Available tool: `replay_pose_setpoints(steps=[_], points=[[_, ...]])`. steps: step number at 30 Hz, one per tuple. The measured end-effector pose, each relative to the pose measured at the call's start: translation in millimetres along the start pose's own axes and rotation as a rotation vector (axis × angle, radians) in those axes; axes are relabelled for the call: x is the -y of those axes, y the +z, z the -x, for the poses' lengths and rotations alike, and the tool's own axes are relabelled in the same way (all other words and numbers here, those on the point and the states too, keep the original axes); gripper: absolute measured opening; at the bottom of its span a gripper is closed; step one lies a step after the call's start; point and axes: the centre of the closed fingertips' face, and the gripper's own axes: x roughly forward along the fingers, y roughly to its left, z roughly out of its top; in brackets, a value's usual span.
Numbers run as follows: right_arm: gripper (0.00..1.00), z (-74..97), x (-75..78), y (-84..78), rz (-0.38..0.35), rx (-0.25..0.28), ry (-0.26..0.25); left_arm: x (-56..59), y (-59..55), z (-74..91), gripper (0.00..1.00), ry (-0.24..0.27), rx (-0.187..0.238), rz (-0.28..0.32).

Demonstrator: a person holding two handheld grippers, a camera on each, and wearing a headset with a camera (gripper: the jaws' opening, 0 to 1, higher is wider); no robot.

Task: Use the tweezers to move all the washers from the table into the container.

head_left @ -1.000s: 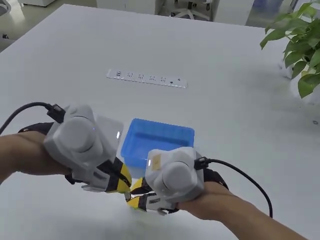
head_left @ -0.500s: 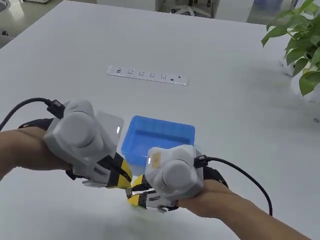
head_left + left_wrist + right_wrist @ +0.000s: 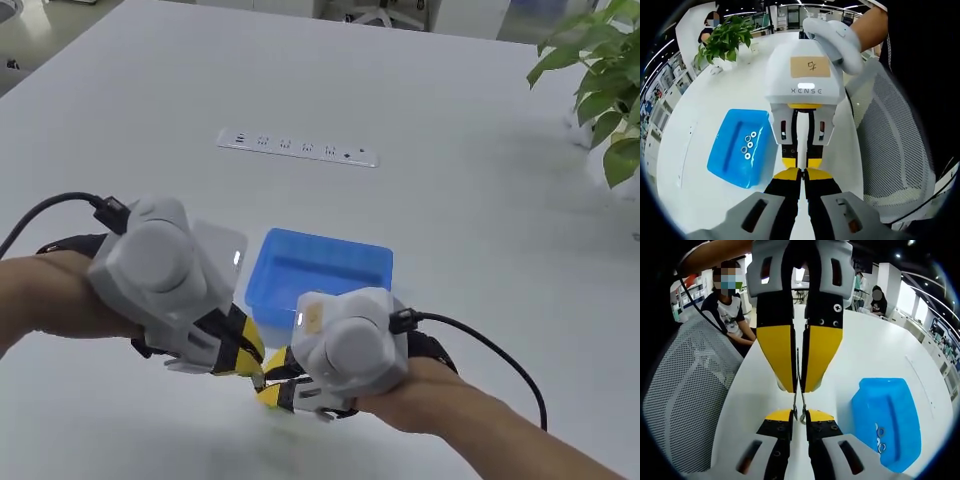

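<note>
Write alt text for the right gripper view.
The right gripper and the left gripper meet tip to tip over a white table, both shut on thin tweezers. A blue container holding washers sits to the right.

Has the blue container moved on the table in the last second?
No. The container keeps its place relative to the power strip; both drifted slightly up the head view, so the camera moved.

1. right gripper rises from the bottom, its yellow-tipped jaws pinched on the end of the thin tweezers.
2. left gripper reaches down from the top, its jaws closed on the same tweezers.
3. a blue container lies to the right on the white table, with washers inside.
4. a mesh chair is at left, with a seated person beyond it.
</note>
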Motion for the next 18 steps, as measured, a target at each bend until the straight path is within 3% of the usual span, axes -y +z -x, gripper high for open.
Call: replay_pose_setpoints(steps=[18], points=[[0.12, -1.8, 3.7, 4.3, 0.006, 0.017, -0.005, -2.3, -1.1, 1.2, 0.07, 0.008, -0.003, 0.008]])
